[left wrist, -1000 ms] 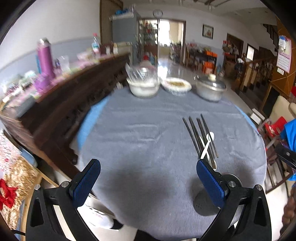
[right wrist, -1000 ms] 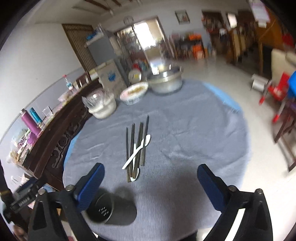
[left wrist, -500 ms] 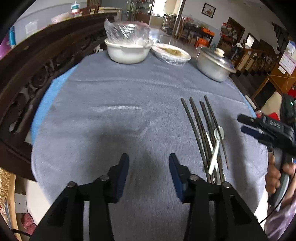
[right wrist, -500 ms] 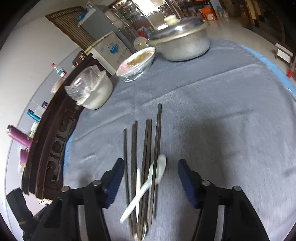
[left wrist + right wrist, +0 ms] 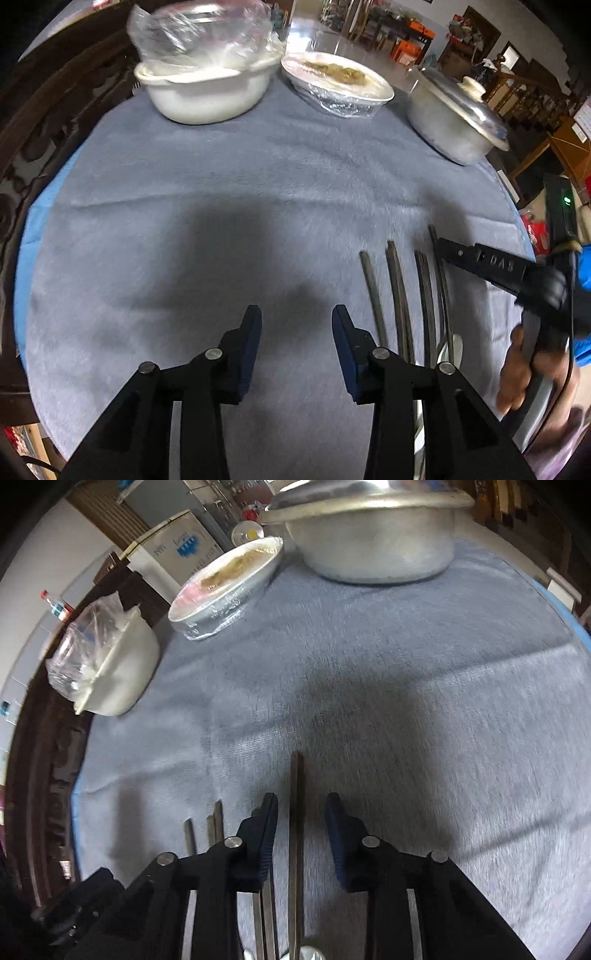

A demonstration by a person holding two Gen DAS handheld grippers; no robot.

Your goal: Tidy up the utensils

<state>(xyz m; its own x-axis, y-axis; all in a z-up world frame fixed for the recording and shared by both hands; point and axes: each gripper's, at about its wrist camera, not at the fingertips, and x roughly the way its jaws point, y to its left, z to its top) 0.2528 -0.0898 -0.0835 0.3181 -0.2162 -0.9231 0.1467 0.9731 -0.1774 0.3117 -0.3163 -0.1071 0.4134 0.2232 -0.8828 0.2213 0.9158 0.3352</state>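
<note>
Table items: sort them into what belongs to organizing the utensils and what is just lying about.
Belongs to the job:
- chopsticks, lying side by side on the cloth
- spoon, among them

Just lying about:
- white bowl with plastic bag
- wrapped dish
- lidded metal pot

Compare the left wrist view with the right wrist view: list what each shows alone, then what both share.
Left wrist only: the empty left claw above bare cloth, the right claw's black finger, and a hand on its handle.

Right wrist only: the right claw with one chopstick between its just-closing fingers, still untouched.

Both: the grey tablecloth, white bowl, wrapped dish, metal pot and the row of chopsticks.
</note>
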